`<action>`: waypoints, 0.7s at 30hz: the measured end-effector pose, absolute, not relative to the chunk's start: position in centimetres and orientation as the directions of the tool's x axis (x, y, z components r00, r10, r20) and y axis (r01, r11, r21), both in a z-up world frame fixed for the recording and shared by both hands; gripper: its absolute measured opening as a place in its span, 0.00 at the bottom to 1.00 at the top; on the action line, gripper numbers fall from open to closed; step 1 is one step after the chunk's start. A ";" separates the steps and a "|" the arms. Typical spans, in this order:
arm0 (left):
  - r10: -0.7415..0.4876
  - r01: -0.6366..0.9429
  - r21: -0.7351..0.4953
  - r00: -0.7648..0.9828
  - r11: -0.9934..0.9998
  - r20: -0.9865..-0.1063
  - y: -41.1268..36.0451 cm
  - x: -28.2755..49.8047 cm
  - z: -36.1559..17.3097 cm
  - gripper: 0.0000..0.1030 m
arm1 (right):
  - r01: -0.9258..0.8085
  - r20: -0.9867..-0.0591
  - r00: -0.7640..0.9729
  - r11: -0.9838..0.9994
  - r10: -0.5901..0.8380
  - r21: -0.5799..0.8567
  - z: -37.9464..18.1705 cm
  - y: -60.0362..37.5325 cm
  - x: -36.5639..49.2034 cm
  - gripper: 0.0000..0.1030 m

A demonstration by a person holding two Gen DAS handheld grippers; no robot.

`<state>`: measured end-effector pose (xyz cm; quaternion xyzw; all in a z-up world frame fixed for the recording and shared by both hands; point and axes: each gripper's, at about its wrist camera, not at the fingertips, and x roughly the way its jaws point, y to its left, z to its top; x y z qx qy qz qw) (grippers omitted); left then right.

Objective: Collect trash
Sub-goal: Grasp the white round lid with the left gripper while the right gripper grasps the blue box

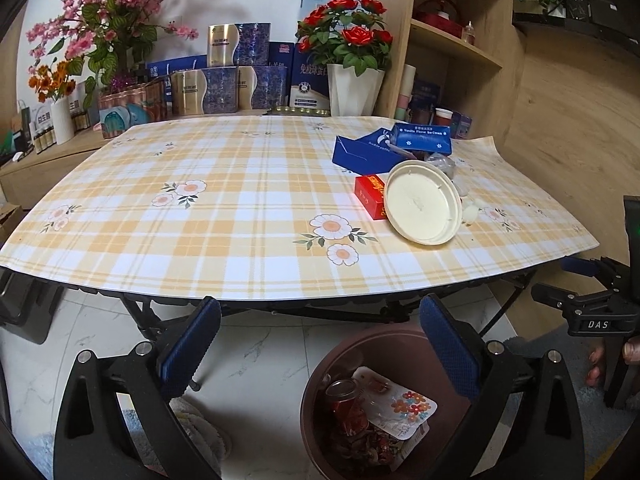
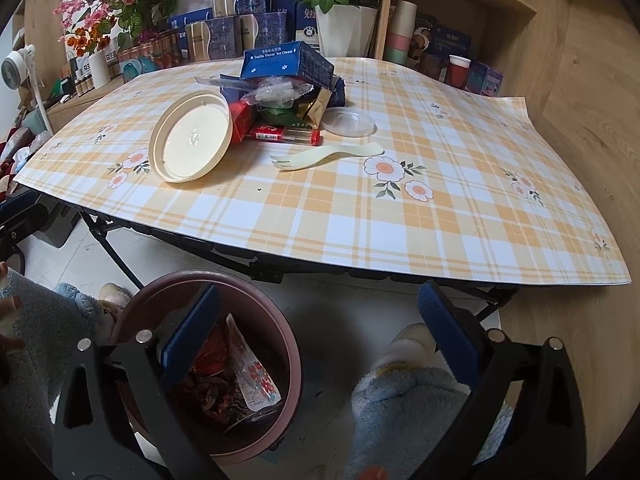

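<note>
Left gripper [image 1: 320,344] with blue-padded fingers spread wide, nothing between them, hovering above the round brown plastic bin [image 1: 320,392] on the white marble floor; right gripper [image 2: 320,340] likewise spread and empty, beside the same bin [image 2: 288,344], which holds a flower-printed wrapper [image 1: 404,408] and reddish scraps. Beyond, on the orange-and-white plaid tablecloth [image 2: 400,220], the remaining trash sits piled: cream round plastic lid [image 2: 192,138] tilted against a red carton [image 1: 370,196], blue ice-cream box [image 2: 288,62] on top, pale plastic spork [image 2: 326,157] lying just beside the pile.
</note>
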<state>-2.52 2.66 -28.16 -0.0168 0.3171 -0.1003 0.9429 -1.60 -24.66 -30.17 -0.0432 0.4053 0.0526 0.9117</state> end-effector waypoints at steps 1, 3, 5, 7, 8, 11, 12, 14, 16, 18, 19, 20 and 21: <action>-0.200 0.178 -0.096 0.782 0.979 -0.591 2.7 -2.6 -28.1 0.94 | -0.131 -0.743 0.666 0.991 0.061 -0.036 -30.2 -24.7 -1.6 0.94; -0.194 0.174 -0.091 0.787 0.981 -0.586 2.7 -2.6 -28.0 0.94 | -0.134 -0.742 0.667 0.990 0.065 -0.033 -30.2 -24.7 -1.6 0.94; -0.200 0.178 -0.096 0.788 0.979 -0.582 2.7 -2.7 -27.9 0.94 | -0.146 -0.741 0.666 0.989 0.083 -0.020 -30.1 -24.6 -1.7 0.94; -0.204 0.181 -0.098 0.792 0.979 -0.575 2.7 -2.8 -27.7 0.94 | -0.157 -0.736 0.668 0.988 0.104 -0.003 -29.9 -24.7 -1.6 0.94; -0.201 0.182 -0.092 0.795 0.979 -0.572 2.7 -2.9 -27.5 0.94 | -0.163 -0.731 0.672 0.987 0.118 0.010 -29.7 -24.7 -1.7 0.94; -0.212 0.215 -0.059 0.807 0.975 -0.552 2.1 -2.9 -26.8 0.94 | -0.180 -0.715 0.680 0.982 0.163 0.052 -29.0 -24.9 -1.7 0.94; -0.220 0.237 -0.042 0.802 0.971 -0.555 1.7 -2.7 -26.6 0.94 | -0.183 -0.707 0.685 0.981 0.175 0.066 -28.7 -25.1 -1.7 0.94; -0.232 0.274 -0.012 0.789 0.962 -0.568 0.9 -2.1 -26.2 0.94 | -0.183 -0.698 0.690 0.979 0.192 0.089 -28.2 -25.4 -1.6 0.94; -0.264 0.323 -0.007 0.761 0.946 -0.593 -0.1 -1.2 -25.8 0.94 | -0.186 -0.688 0.694 0.976 0.213 0.114 -27.8 -25.7 -1.4 0.94; -0.272 0.339 -0.013 0.734 0.941 -0.623 -0.8 -0.2 -25.6 0.94 | -0.190 -0.695 0.683 0.973 0.224 0.127 -27.5 -26.0 -0.9 0.94; -0.287 0.347 -0.031 0.720 0.937 -0.632 -1.1 0.6 -25.3 0.94 | -0.179 -0.697 0.686 0.977 0.209 0.116 -27.3 -26.1 -0.8 0.94; -0.302 0.351 -0.050 0.714 0.935 -0.632 -1.1 1.0 -25.2 0.94 | -0.154 -0.697 0.695 0.984 0.175 0.093 -27.0 -26.2 -0.6 0.94; -0.319 0.354 -0.074 0.708 0.932 -0.631 -1.1 1.6 -25.0 0.94 | -0.143 -0.696 0.700 0.986 0.160 0.083 -26.8 -26.2 -0.5 0.94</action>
